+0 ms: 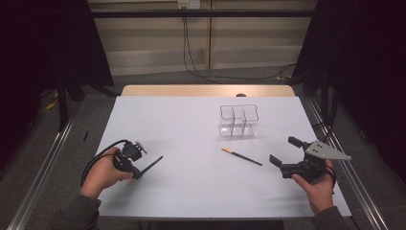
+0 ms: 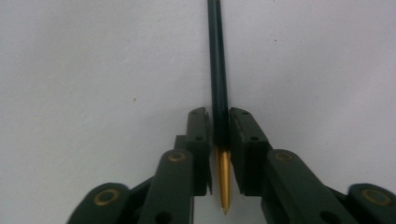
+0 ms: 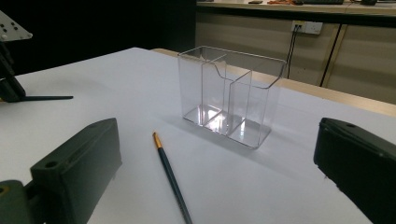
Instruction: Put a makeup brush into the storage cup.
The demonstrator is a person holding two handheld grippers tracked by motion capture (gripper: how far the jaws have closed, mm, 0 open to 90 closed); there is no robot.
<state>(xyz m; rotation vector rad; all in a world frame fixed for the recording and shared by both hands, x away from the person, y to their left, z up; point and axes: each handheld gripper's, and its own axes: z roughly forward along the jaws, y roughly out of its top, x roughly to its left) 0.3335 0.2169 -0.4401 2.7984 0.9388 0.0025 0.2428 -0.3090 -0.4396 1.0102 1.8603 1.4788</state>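
My left gripper (image 1: 136, 171) rests low over the white table at the front left, shut on a thin dark pencil (image 1: 152, 164) whose shaft points away to the right. In the left gripper view the pads clamp this pencil (image 2: 218, 84) just above its gold pointed end, and the gripper (image 2: 219, 119) leaves no gap. A second dark pencil (image 1: 242, 157) with a gold end lies flat mid-table. My right gripper (image 1: 283, 151) stands wide open at the front right, empty. Between its spread jaws I see that pencil (image 3: 170, 177) and a clear two-part holder (image 3: 231, 93).
The clear holder (image 1: 238, 120) stands upright behind the loose pencil, right of centre. The white table (image 1: 191, 191) ends in a wooden strip (image 1: 208, 90) at the far side. Metal rails run along both sides, and cables hang at the back wall.
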